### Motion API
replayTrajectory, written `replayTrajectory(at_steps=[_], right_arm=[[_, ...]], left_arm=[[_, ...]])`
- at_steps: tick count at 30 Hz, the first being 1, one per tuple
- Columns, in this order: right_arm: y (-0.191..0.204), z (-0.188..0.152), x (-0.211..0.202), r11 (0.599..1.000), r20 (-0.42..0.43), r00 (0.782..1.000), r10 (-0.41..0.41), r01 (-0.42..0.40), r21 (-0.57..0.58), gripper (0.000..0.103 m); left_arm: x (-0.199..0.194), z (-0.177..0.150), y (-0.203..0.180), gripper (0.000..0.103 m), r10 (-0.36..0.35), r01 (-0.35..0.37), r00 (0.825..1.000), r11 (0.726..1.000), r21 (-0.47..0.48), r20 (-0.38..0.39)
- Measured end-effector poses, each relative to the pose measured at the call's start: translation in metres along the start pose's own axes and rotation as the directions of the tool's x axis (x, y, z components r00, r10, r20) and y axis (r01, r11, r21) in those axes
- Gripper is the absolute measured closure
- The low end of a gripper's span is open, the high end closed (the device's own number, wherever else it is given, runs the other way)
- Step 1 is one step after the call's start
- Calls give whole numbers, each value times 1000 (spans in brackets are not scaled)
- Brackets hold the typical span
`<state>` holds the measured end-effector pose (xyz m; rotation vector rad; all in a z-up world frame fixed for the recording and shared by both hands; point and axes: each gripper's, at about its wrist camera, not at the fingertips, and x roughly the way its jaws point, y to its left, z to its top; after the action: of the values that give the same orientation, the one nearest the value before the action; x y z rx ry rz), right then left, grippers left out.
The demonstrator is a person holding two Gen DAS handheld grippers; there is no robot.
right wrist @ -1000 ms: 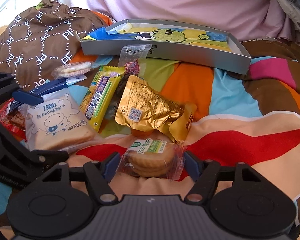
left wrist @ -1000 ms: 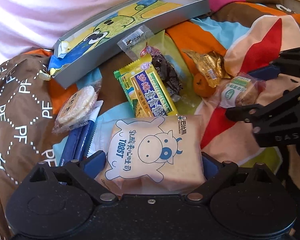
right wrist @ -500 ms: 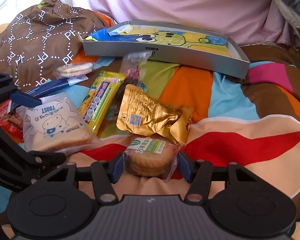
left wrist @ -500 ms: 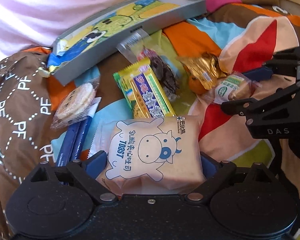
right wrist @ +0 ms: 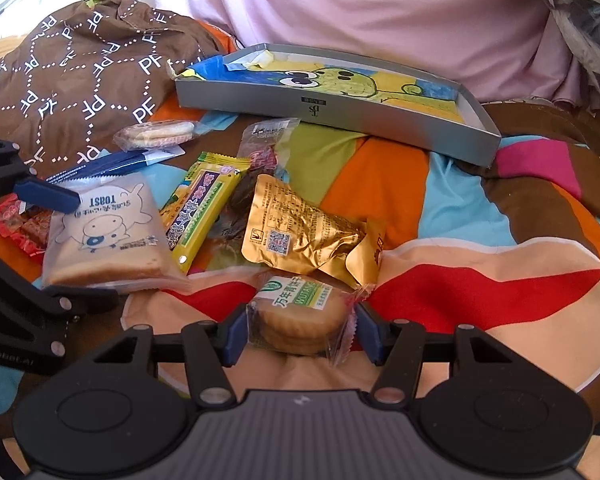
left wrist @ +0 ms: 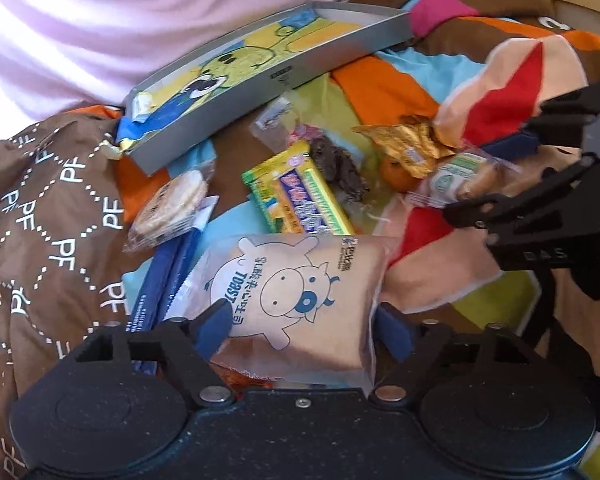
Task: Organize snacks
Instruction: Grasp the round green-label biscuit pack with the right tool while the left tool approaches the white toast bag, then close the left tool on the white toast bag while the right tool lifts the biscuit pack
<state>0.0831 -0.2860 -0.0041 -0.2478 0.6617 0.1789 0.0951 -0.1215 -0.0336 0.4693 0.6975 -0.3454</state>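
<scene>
So everything is spread out on a bed with a loud colour-block blanket (right wrist: pixel 452 200), and over on the far left there's a brown quilt (right wrist: pixel 80 76) printed with white PF letters. Just below that lies a clear-wrapped round cracker pack (right wrist: pixel 156 134), touching a dark blue sachet (right wrist: pixel 112 164), and a red wrapped snack (right wrist: pixel 16 220) peeks out at the left edge. The left tongs (left wrist: pixel 300 326) are clamped on the toast packet (left wrist: pixel 296 292), the one with the cartoon cow print, blue pads pressing into both sides of the bag, which seems to be just off the blanket or barely on it, can't really tell. Right beside it is a yellow-green snack bar (right wrist: pixel 202 210) lying at a slant, with a clear packet of dark dried fruit (right wrist: pixel 260 152) partly tucked behind it. Next over is a crinkly gold foil pouch (right wrist: pixel 300 232), resting just above the biscuit pack (right wrist: pixel 300 316). The right tongs (right wrist: pixel 300 330) are pinched on that biscuit pack, green label facing up, down near the red patch of the blanket. Behind the whole pile sits a shallow grey box (right wrist: pixel 340 114) with a green cartoon drawing lining its inside, nothing snack-like visible in it. Behind that, a pink sheet (right wrist: pixel 380 8) fills the background.
</scene>
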Motion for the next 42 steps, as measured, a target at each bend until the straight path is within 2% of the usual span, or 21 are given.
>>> replayTrajectory(at_steps=[4, 7, 8, 12, 15, 22, 27, 30, 34, 38, 42], right_arm=[[0, 0, 0, 1000, 1, 1000, 6, -6, -2, 41], [0, 0, 1, 1000, 0, 1000, 15, -15, 0, 41], [0, 0, 1, 1000, -1, 1000, 18, -18, 3, 40], [-1, 0, 2, 999, -5, 999, 32, -32, 9, 39], [0, 0, 3, 999, -6, 999, 44, -44, 9, 39], [-1, 0, 3, 998, -7, 998, 58, -58, 17, 37], [-5, -1, 9, 996, -18, 997, 74, -73, 47, 35], [-8, -1, 17, 992, -29, 995, 95, -92, 81, 35], [-9, -1, 18, 988, -19, 993, 119, -117, 103, 45], [-5, -1, 16, 989, -7, 993, 120, -119, 87, 47], [0, 0, 11, 990, 14, 992, 127, -127, 62, 48]], left_arm=[[10, 2, 7, 11, 30, -30, 1000, 999, 45, 6], [16, 4, 9, 5, 38, -40, 999, 992, 122, 14], [17, 5, 9, 0, 43, -45, 999, 987, 153, 18], [27, 8, 11, 0, 41, -41, 999, 973, 226, 7], [38, 11, 18, 0, 2, 3, 1000, 968, 251, -22], [62, 21, 48, 0, -120, 139, 985, 977, 161, -122], [72, 18, 63, 1, -178, 189, 976, 978, 86, -126], [71, 18, 61, 1, -176, 187, 977, 979, 85, -121], [67, 18, 58, 6, -160, 169, 980, 983, 76, -115], [57, 16, 51, 10, -125, 131, 987, 990, 53, -104], [45, 12, 50, 11, -119, 119, 990, 993, -3, -74]])
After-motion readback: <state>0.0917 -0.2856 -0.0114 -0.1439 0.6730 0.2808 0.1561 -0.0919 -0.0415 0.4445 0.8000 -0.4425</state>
